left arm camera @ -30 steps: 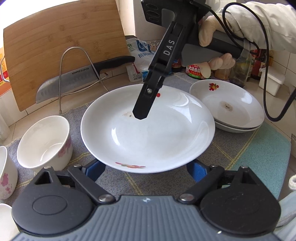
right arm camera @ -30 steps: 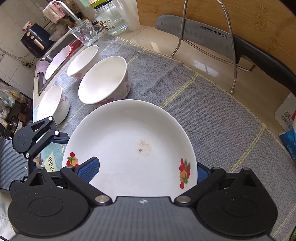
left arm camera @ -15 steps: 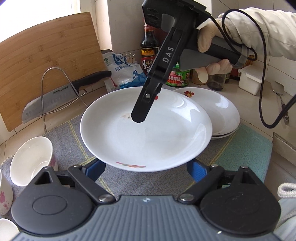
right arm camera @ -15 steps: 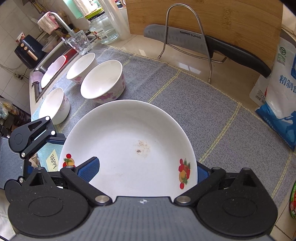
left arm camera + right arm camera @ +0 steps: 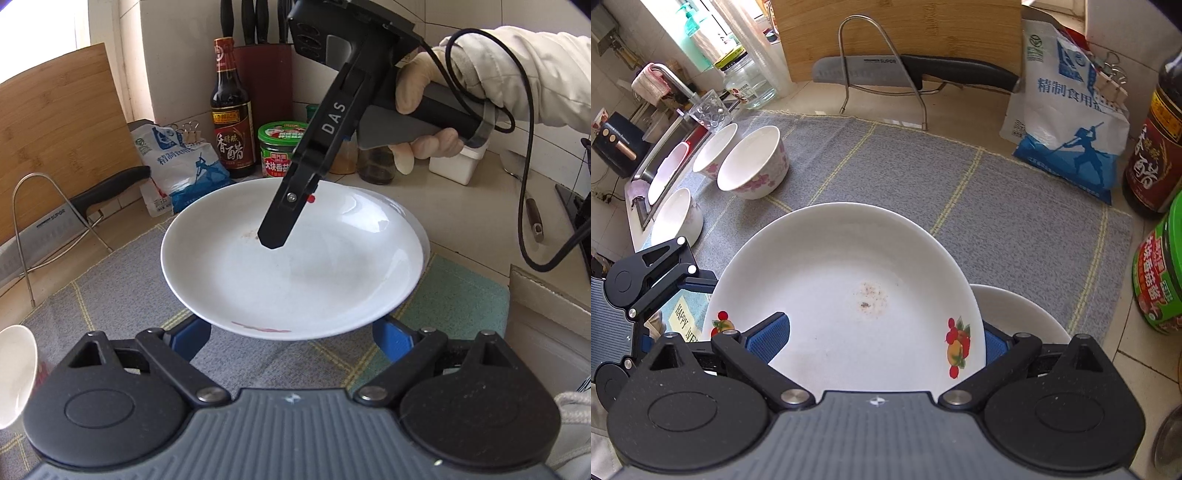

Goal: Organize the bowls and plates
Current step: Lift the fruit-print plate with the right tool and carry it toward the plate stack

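A white plate point(image 5: 295, 277) with fruit prints point(image 5: 849, 266) hangs tilted above the grey mat. My right gripper point(image 5: 879, 339) is shut on its rim: one finger point(image 5: 275, 232) presses inside the plate, and the other is hidden underneath. My left gripper point(image 5: 291, 339) is open, with both blue fingers under the plate's near edge; I cannot tell whether they touch it. It also shows at the left in the right wrist view point(image 5: 665, 295). A stack of plates point(image 5: 1019, 314) peeks out under the held plate's right side. Three flowered bowls point(image 5: 753, 166) stand at the mat's left end.
A knife point(image 5: 912, 68) lies on a wire rack in front of a wooden board point(image 5: 897, 33). A salt bag point(image 5: 1067, 122), a vinegar bottle point(image 5: 231, 122) and a green-lidded jar point(image 5: 1160, 269) stand along the wall. The sink point(image 5: 665, 147) lies beyond the bowls.
Both grippers and the plate have moved right, away from the bowls. The plate now hangs over the stack of plates and hides most of it.
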The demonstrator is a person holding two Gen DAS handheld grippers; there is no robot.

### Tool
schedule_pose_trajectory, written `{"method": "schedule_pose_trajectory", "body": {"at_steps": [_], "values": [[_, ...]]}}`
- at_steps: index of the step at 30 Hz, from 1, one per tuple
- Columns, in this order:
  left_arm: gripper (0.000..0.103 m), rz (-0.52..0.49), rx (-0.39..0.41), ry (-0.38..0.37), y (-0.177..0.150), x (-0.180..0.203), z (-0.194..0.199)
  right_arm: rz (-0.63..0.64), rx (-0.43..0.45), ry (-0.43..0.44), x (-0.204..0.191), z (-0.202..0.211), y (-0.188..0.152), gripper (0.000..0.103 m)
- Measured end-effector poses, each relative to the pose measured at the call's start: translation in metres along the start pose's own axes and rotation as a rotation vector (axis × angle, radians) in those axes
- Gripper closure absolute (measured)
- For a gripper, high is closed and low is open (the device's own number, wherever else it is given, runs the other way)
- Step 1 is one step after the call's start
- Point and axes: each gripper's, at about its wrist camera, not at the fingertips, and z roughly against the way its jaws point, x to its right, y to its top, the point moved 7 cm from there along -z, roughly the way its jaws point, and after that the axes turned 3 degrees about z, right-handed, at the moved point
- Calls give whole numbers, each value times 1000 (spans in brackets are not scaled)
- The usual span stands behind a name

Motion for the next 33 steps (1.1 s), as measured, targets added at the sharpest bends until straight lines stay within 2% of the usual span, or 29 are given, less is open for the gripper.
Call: {"method": "schedule_pose_trajectory", "body": {"at_steps": [10,21,33], "values": [[9,-24,-30,-40,5,18,-18,-75,16,-6,28,2,-27,0],[9,-38,-45,-37,12,23,-26,-107,38,5,44,-2,-36,0],[9,-74,-51,-43,15,22,-34,-122,43,-30,53,-2,-43,0]]}}
